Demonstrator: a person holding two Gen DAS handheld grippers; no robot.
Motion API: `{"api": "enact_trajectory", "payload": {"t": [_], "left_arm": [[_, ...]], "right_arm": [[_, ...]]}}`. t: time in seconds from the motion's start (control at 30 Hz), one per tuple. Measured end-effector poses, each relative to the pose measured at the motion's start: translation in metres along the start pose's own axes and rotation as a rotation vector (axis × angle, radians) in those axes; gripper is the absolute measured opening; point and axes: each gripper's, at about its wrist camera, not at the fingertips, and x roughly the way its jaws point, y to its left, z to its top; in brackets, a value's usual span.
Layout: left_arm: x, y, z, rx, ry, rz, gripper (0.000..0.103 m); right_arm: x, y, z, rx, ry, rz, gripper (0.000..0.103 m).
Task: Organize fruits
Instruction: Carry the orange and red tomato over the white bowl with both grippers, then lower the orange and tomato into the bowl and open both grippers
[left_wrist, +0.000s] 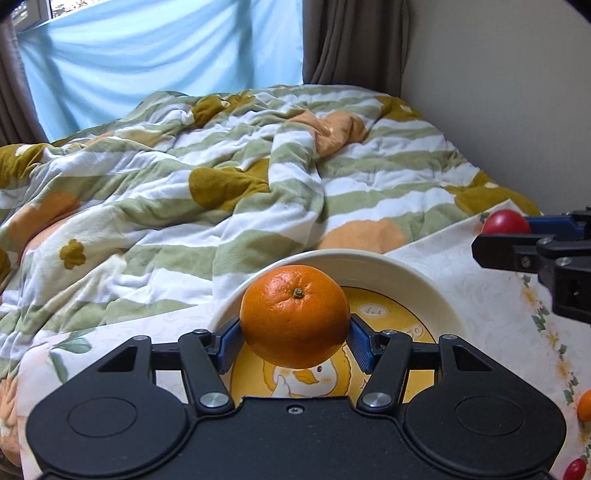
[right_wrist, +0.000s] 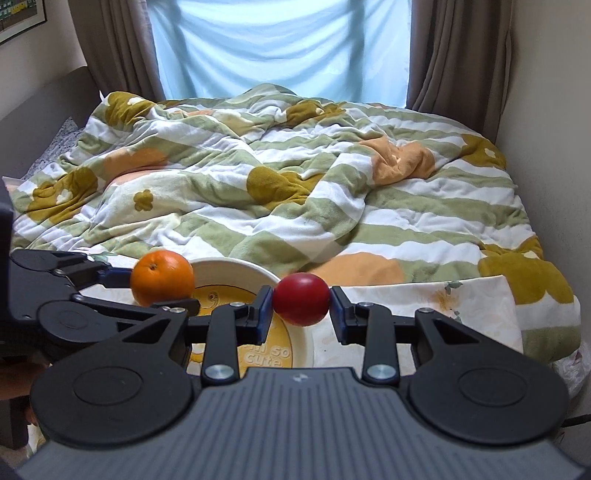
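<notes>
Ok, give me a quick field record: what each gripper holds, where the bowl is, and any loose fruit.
left gripper: shut on the orange, held over the bowl
right gripper: shut on the red fruit, at the bowl's right edge
bowl: cream rim, yellow cartoon inside, no fruit seen in it
surface: floral cloth beside a striped blanket
loose fruit: one orange piece, one red piece, on the cloth at right

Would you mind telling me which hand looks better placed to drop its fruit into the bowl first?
Left, probably. Its orange hangs directly above the bowl, while the right gripper holds its red fruit nearer the bowl's rim.
</notes>
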Motion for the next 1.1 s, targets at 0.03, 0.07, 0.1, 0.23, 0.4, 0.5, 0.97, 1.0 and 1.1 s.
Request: {"api": "enact_trajectory", "payload": {"t": [0.03, 0.07, 0.1, 0.23, 0.4, 0.5, 0.97, 1.0, 1.1], "left_arm": [[0.003, -0.002, 0.0, 0.009, 0.001, 0.003, 0.064], [0.006, -0.003, 0.0, 0.016, 0.004, 0.006, 0.064], [0.008, -0.004, 0.0, 0.019, 0.005, 0.007, 0.064], [0.015, -0.008, 0.0, 0.046, 0.0, 0.006, 0.064], [0.016, -0.009, 0.0, 0.04, -0.016, 0.009, 0.078], [0.004, -0.01, 0.0, 0.051, -0.061, 0.035, 0.103], [-0.057, 0.014, -0.029, 0.001, -0.076, 0.084, 0.103], [-0.061, 0.016, -0.032, -0.011, -0.077, 0.085, 0.103], [-0.072, 0.021, -0.039, -0.048, -0.085, 0.098, 0.103]], "right_arm": [[0.002, -0.002, 0.0, 0.004, 0.003, -0.003, 0.048], [0.004, -0.004, -0.001, 0.007, 0.007, -0.008, 0.048], [0.005, -0.006, -0.001, 0.011, 0.012, -0.01, 0.048], [0.01, -0.013, -0.002, 0.023, 0.026, -0.018, 0.048], [0.01, -0.016, -0.003, 0.024, 0.023, -0.025, 0.048], [0.011, -0.018, -0.002, 0.023, 0.022, -0.026, 0.048], [0.03, -0.008, 0.003, -0.027, 0.08, 0.085, 0.048], [0.033, -0.007, 0.002, -0.03, 0.085, 0.092, 0.048], [0.043, 0.002, 0.002, -0.048, 0.098, 0.105, 0.048]]}}
